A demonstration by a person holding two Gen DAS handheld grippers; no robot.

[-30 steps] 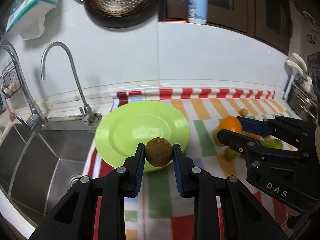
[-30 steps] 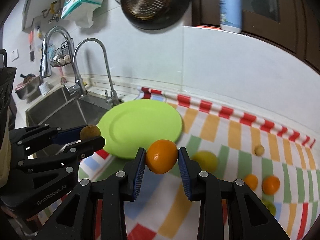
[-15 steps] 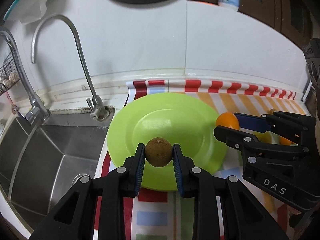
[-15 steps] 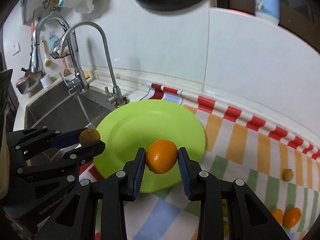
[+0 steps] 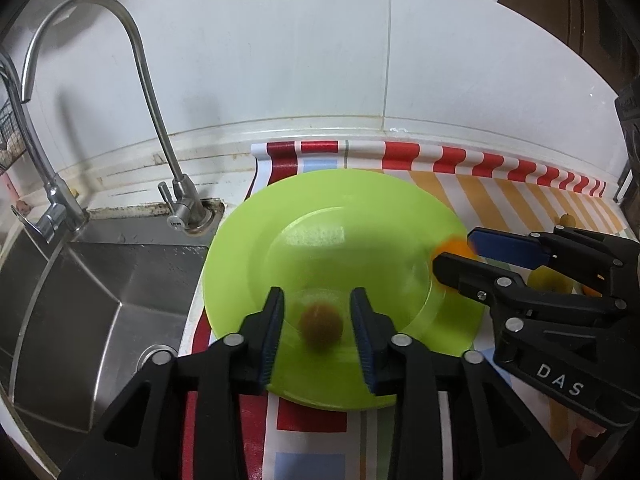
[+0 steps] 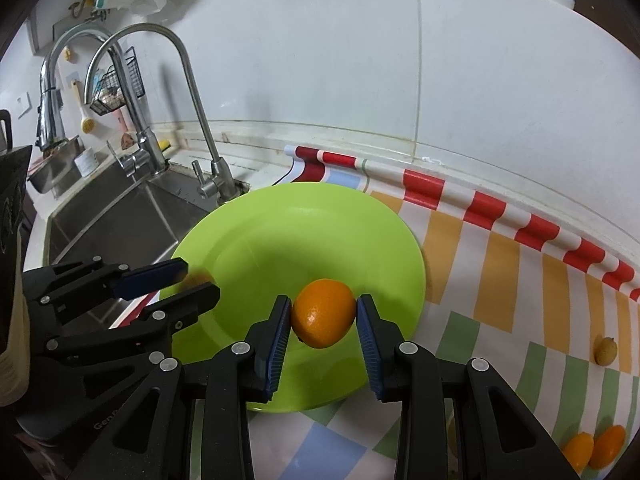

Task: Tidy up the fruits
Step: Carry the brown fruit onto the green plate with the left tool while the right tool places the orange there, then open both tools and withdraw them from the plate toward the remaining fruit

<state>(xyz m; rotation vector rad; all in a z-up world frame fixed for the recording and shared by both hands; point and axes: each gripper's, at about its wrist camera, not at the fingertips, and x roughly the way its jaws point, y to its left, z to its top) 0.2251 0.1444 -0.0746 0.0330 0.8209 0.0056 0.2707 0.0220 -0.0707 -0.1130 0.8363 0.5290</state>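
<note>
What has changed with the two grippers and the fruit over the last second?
Both grippers moved in over the green plate. The left gripper has just been opening, freeing the brown fruit, blurred between its pads. The right gripper stays clamped on the orange.

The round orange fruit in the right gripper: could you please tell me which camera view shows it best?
The right wrist view: the round orange fruit sits sharp and whole between the right gripper's pads, above the lime-green plate. In the left wrist view it is only a blurred orange sliver, mostly hidden behind that gripper.

Bright, even light; fisheye-bent dark edges; brown fruit [image 5: 321, 327] motion-blurred
</note>
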